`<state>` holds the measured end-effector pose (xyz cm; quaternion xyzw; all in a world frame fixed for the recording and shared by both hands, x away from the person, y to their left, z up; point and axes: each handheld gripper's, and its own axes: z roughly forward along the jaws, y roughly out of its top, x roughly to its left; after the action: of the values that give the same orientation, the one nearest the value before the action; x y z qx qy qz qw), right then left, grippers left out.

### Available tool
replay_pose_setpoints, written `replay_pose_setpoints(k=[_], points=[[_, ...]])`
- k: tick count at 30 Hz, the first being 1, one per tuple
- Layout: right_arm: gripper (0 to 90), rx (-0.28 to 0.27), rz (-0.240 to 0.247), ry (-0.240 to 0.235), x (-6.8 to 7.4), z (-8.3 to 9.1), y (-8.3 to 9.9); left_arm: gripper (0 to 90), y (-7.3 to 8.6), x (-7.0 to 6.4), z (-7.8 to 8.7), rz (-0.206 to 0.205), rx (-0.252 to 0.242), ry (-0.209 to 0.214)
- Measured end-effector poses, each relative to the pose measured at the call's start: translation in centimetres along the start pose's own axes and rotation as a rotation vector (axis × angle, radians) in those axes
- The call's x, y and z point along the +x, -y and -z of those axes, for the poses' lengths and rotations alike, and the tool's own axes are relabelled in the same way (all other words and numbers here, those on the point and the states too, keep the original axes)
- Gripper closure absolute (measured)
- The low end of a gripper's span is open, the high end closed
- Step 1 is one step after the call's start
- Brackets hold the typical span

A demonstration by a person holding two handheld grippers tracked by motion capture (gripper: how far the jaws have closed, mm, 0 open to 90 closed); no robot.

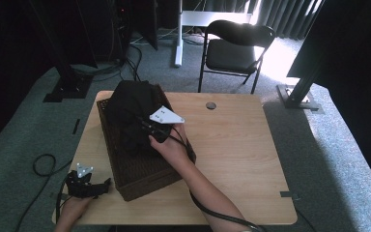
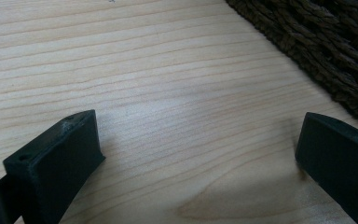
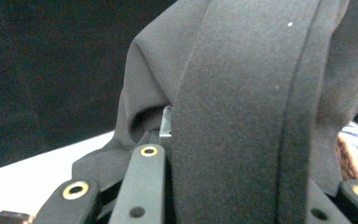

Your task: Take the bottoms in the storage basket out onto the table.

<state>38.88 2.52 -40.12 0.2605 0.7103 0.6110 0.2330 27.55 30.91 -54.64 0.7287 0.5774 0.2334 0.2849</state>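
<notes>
Grey carpet surrounds the wooden bench [image 1: 232, 145], where a dark woven basket [image 1: 140, 181] holds a black garment [image 1: 130, 111]. Over the basket, the right gripper [image 1: 147, 128] is clamped on the cloth, which may snag on the weave and drag the basket. Beside the basket, the left gripper [image 1: 94, 186] rests with jaws apart, bracing nothing.

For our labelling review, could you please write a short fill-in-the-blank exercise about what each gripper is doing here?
1. The right gripper is shut on a black ____ over the wicker basket.
2. The left gripper has its jaws ____ above the bare wooden table.
3. Behind the table stands a black folding ____.

Missing words: garment; open; chair
</notes>
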Motion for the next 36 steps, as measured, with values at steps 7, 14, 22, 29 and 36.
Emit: replay_pose_setpoints(k=[7, 14, 22, 29, 36], points=[[74.2, -0.128, 0.015, 0.005, 0.2, 0.8, -1.3, 0.1, 0.0, 0.0, 0.0, -0.001, 0.0, -0.001], [74.1, -0.197, 0.039, -0.011, 0.2, 1.8, -4.1, 0.1, 0.0, 0.0, 0.0, -0.001, 0.002, 0.001], [74.1, -0.261, 0.016, -0.013, -0.4, 3.3, -6.0, 0.1, 0.0, 0.0, 0.0, -0.001, 0.002, 0.001], [74.1, -0.266, 0.037, -0.014, -0.6, 3.9, -6.7, 0.1, 0.0, 0.0, 0.0, 0.002, 0.001, 0.001], [74.1, -0.311, 0.041, -0.002, -1.4, 5.5, -8.5, 0.1, 0.0, 0.0, 0.0, 0.002, 0.002, 0.001]])
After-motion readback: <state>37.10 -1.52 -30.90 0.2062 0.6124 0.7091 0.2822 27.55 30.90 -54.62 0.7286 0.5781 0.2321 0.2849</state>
